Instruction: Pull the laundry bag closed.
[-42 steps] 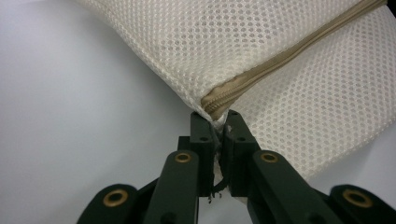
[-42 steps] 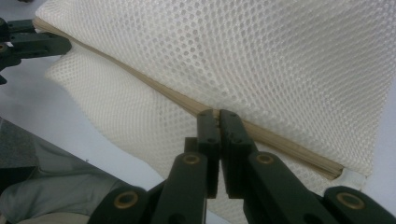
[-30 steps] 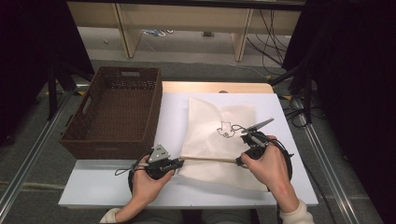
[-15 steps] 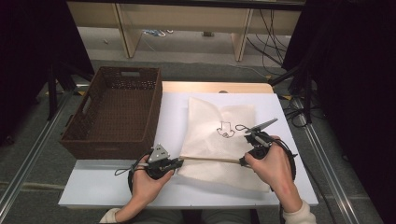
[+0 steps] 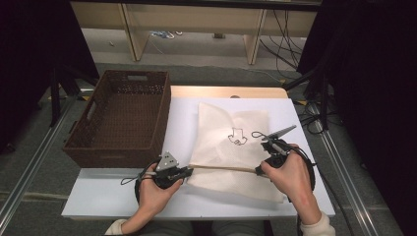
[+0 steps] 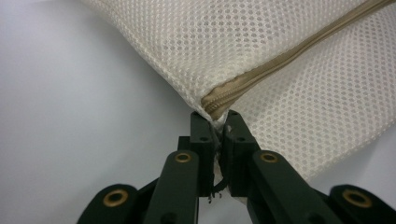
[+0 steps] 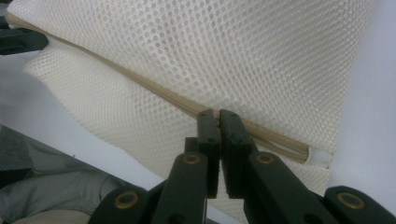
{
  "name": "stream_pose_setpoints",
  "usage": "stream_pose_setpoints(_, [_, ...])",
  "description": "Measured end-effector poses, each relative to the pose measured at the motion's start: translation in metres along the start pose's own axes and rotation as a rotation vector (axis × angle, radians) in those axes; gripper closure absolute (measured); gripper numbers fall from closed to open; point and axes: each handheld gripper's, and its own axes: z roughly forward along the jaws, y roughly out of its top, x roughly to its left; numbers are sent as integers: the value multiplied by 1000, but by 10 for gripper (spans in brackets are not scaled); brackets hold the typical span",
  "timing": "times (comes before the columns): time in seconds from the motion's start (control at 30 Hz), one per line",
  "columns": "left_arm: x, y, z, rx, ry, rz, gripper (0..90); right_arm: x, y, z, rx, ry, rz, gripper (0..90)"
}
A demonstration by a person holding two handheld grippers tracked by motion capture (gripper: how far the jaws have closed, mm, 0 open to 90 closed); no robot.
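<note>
Lower centre of the high view: left tongs and right tongs each clench the mesh bag; the left gripper view reveals its zipper end pinched.

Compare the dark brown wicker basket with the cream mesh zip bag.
The dark brown wicker basket is rigid, deep and open-topped; the cream mesh zip bag is soft and lies flat. The basket stands untouched; the bag's tan zipper is pinched at both ends by jaws. Both rest on the white table.
</note>
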Motion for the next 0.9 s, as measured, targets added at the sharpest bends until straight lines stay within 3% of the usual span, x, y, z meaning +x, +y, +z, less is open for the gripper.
stream_pose_setpoints(0.1, [-1, 0, 1, -7, -3, -5, 841, -1, 0, 0, 1, 1, -1, 884])
stream_pose_setpoints(0.33, [0, 0, 0, 2, -2, 2, 841, -1, -1, -2, 29, -7, 44, 884])
stream_pose_setpoints(0.4, [-1, 0, 0, 2, 4, 5, 841, -1, -2, -2, 31, 11, 59, 884])
stream_pose_setpoints(0.53, [0, 0, 0, 15, -2, -3, 842, -8, -3, 0, 21, -3, 25, 884])
stream_pose_setpoints(0.57, [1, -1, 0, 14, -1, -3, 841, -7, -3, -1, 31, -9, 60, 884])
stream_pose_setpoints(0.67, [0, -1, 1, 5, 1, 0, 841, -11, -4, -1, 48, -8, 76, 884])
stream_pose_setpoints(0.7, [0, -1, 0, 16, 3, 9, 841, -14, -4, 0, 32, -11, 51, 884])
stream_pose_setpoints(0.8, [-1, -1, 1, 8, 6, -12, 841, -17, -5, 1, 28, -11, 42, 884])
stream_pose_setpoints(0.9, [0, -1, 0, 9, 7, 5, 841, -22, -6, 3, 37, -10, 38, 884])
